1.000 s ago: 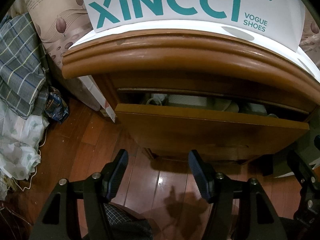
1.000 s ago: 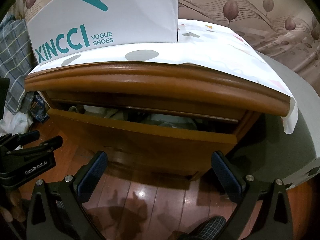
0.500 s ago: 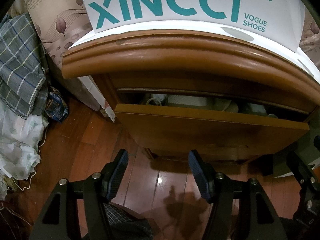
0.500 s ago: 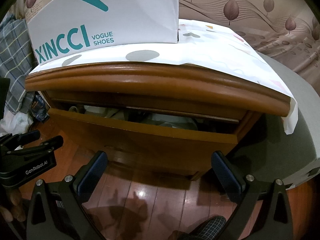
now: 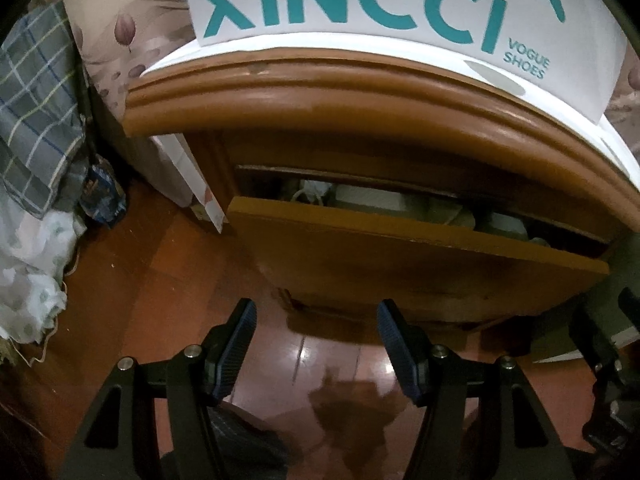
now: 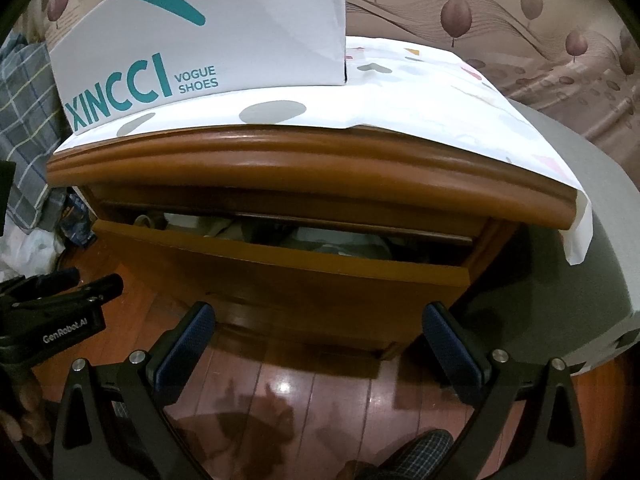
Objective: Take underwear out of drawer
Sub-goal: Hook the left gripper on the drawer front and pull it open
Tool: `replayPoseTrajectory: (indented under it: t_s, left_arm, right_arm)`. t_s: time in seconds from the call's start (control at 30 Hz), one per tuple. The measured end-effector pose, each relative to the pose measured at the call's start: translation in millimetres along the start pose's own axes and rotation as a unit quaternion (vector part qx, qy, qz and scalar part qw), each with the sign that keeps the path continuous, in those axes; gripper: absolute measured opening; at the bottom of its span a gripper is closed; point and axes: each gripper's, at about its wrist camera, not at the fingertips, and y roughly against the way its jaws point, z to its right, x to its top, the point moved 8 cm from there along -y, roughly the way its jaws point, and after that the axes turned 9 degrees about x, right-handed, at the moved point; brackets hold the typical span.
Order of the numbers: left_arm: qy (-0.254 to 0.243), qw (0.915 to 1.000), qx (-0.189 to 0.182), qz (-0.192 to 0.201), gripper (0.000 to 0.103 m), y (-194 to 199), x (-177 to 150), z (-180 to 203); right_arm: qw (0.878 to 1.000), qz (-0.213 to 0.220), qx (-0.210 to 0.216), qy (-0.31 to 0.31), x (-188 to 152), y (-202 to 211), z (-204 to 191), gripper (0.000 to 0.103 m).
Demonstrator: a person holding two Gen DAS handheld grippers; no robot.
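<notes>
Glossy red-brown plank floor (image 6: 320, 392), leaf-patterned wall (image 6: 500, 12), wooden nightstand (image 6: 280, 168)

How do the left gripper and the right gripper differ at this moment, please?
The right gripper has its jaws set wider apart than the left gripper. The left gripper sits before the drawer's left half, the right gripper before its middle. Both are empty, open, and hang over the wooden floor short of the partly open drawer.

The wooden drawer (image 6: 280, 280) stands partly pulled out of the nightstand (image 6: 256, 168), just under its rounded top edge. In the narrow gap behind the drawer front lie pale, crumpled pieces of cloth (image 5: 384, 200); which of them is underwear cannot be told.
</notes>
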Motion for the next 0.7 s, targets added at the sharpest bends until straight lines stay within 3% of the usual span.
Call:
replayPoseTrajectory:
  t_s: [0.23,0.47,0.6,0.67,0.7]
  left_arm:
    - [0.057,0.9951,-0.077,-0.027,0.064,0,-1,1]
    - [0.162,0.9664,-0.18,-0.084,0.064,-10,0,-7]
    - [0.21,0.9581,-0.181,-0.072,0.064,-11,9,-15]
    - [0.243,0.9459,-0.199,-0.083,0.064,-16,10,-16]
    - [0.268,0.9346,-0.212,-0.097,0.064,-22,9,-14]
  right_arm:
    - [1.0,0.002,0.001,-0.01,0,2,5,0.102]
    - [1.0,0.006,0.005,-0.031,3,5,14,0.102]
    - [0.999,0.009,0.011,-0.045,5,8,18,0.103]
    - [0.999,0.012,0.013,-0.049,8,10,20,0.103]
    - [0.999,0.015,0.013,-0.05,9,12,21,0.103]
